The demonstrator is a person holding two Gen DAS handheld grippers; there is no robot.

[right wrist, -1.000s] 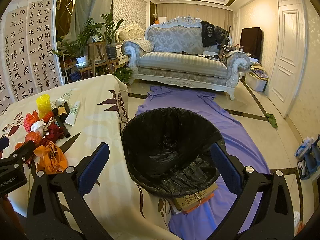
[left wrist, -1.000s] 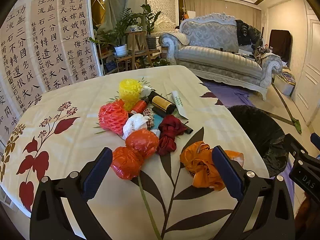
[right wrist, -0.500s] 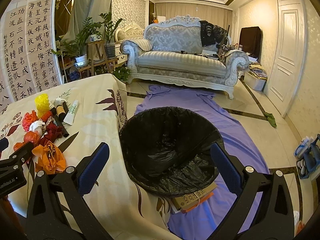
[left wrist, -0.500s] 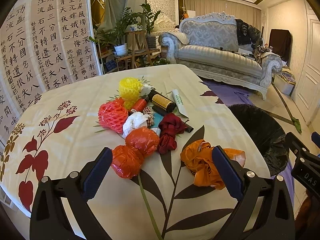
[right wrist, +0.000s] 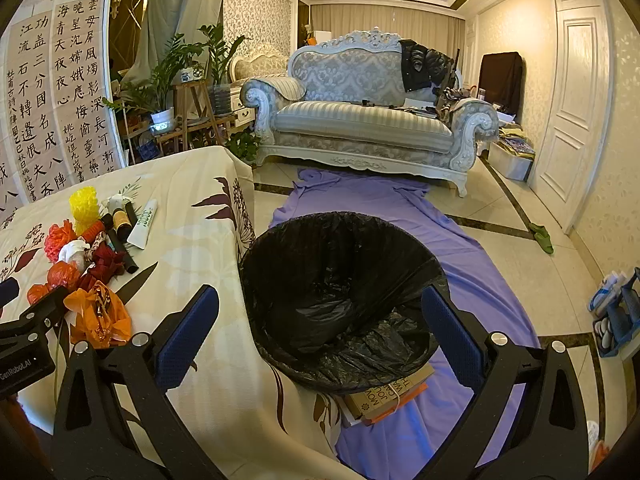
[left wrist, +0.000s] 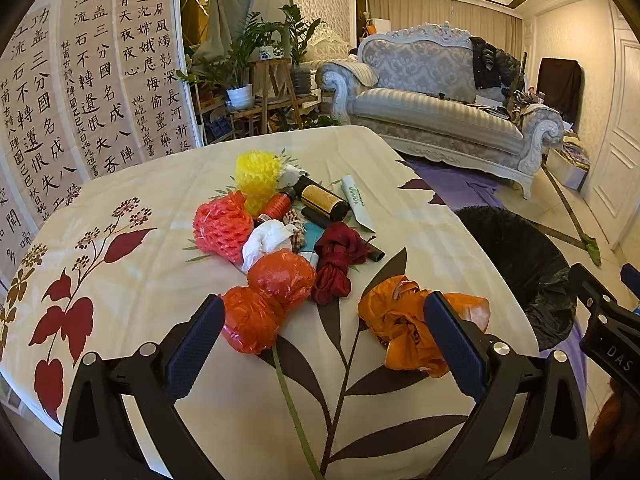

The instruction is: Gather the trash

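A pile of trash lies on the floral tablecloth (left wrist: 140, 280): an orange plastic bag (left wrist: 400, 320), two red crumpled bags (left wrist: 264, 300), a dark red cloth (left wrist: 340, 256), a red foam net (left wrist: 222, 226), a yellow foam net (left wrist: 256, 176), white tissue (left wrist: 268, 240), bottles and a white tube (left wrist: 356, 204). My left gripper (left wrist: 324, 344) is open and empty, low over the near table edge, before the orange and red bags. My right gripper (right wrist: 320, 336) is open and empty above the black-lined trash bin (right wrist: 340, 292) beside the table. The orange bag also shows in the right wrist view (right wrist: 100, 312).
The bin stands on books (right wrist: 384, 396) on a purple floor cloth (right wrist: 460, 248). A sofa (right wrist: 368, 120), plant stands (right wrist: 188, 96) and a calligraphy screen (left wrist: 80, 92) are behind. A blue caddy (right wrist: 616, 312) sits on the floor at right.
My left gripper has drifted slightly forward toward the pile. My right gripper has barely shifted over the bin. Both stay open and empty.
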